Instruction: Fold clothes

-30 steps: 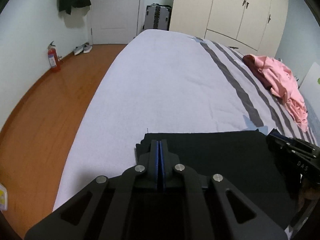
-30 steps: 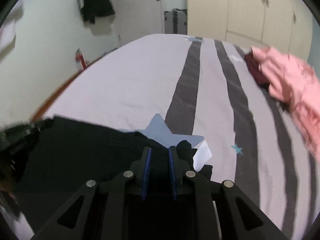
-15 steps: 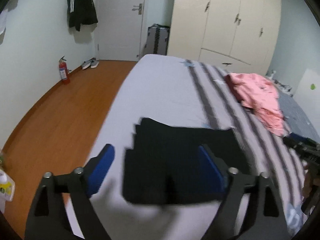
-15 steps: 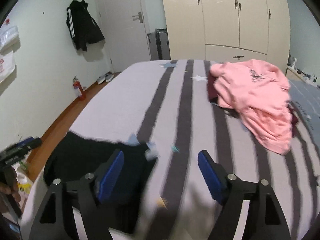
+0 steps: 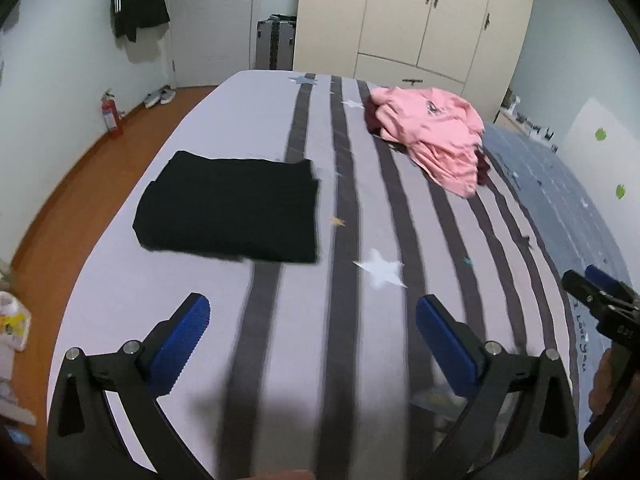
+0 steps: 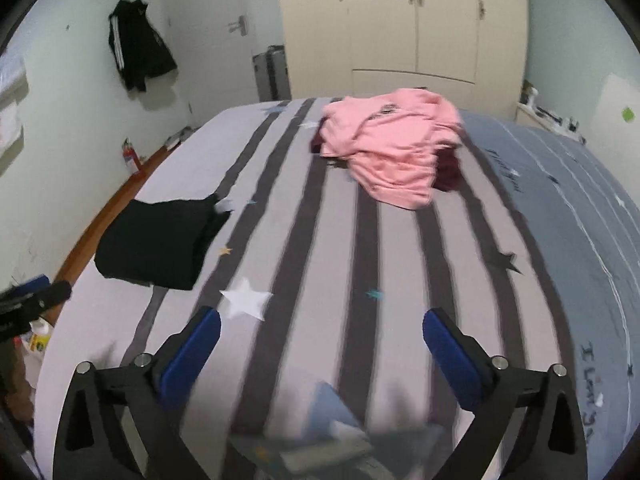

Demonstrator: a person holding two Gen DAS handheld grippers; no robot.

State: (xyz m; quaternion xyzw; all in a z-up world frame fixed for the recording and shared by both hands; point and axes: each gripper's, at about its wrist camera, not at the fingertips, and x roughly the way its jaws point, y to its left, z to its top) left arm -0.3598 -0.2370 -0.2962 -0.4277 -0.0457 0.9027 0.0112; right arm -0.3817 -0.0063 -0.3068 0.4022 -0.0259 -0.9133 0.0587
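A folded black garment lies flat near the left edge of the striped bed. A crumpled pink garment sits on a dark red one further up the bed. My left gripper hangs above the bed, well back from the black garment, jaws opening wide with nothing between them. My right gripper is likewise opening wide and empty over the stripes. Each gripper shows at the edge of the other's view: the right gripper, the left gripper.
Wooden floor runs along the bed's left side, with a red fire extinguisher and shoes by the wall. Wardrobes, a door, a suitcase and a hanging black jacket stand beyond the bed. A blue quilt covers the right.
Both grippers let go of the black garment, opened wide and pulled back and up from it. The garment now lies folded on the bed, further away in both views.
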